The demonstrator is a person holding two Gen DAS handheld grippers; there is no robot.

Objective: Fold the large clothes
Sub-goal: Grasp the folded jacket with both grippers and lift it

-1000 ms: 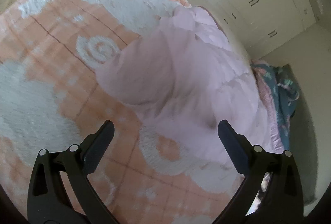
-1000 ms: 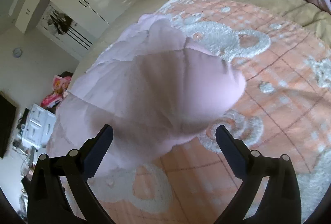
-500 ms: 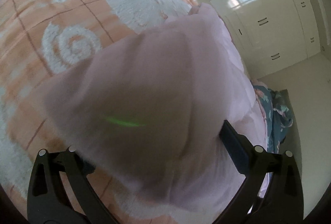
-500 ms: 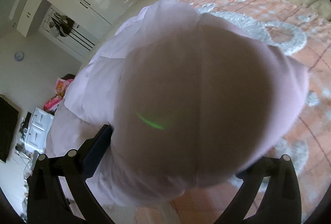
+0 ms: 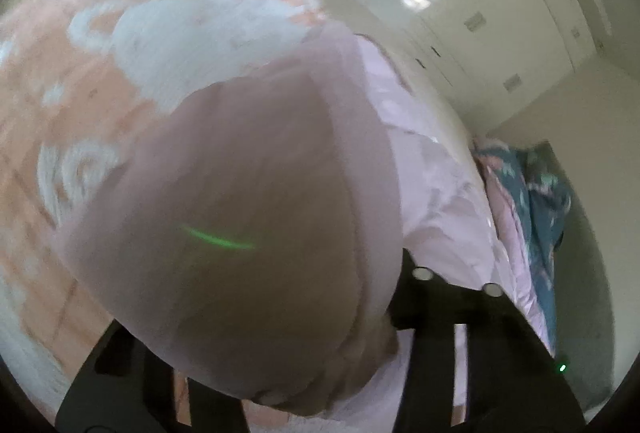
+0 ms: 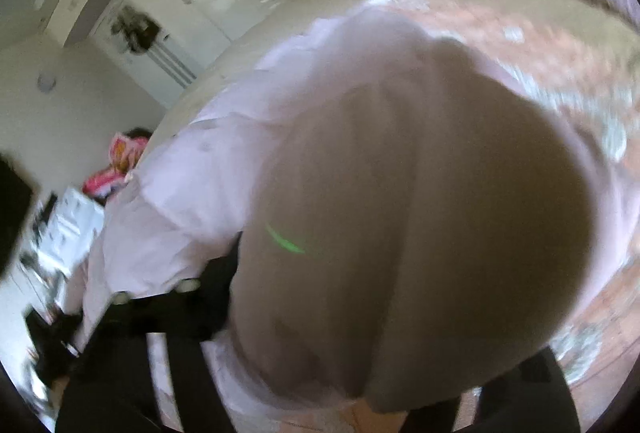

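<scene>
We have both grippers pushed into one pale pink garment (image 5: 248, 217) that lies on the peach-and-white blanket (image 5: 80, 81). In both wrist views a bulge of cloth fills the middle of the frame, right up against the lens. Left gripper (image 5: 260, 365): fingers mostly buried under the fabric, cloth sits between them, but we cannot tell if it is clamped or just draped; frame is blurred. Right gripper (image 6: 332, 373): same story, cloth bunched between the fingers, closure not visible, cannot tell.

Key relation: from the left gripper the rest of the garment trails away forward and to the right, toward the wardrobe (image 5: 480, 13); from the right gripper it trails forward and to the left. So we judge the long axis runs away from both grippers, each at a near corner or edge, about equally close. Likely step: lifting the near edge to carry it over the far part
</scene>
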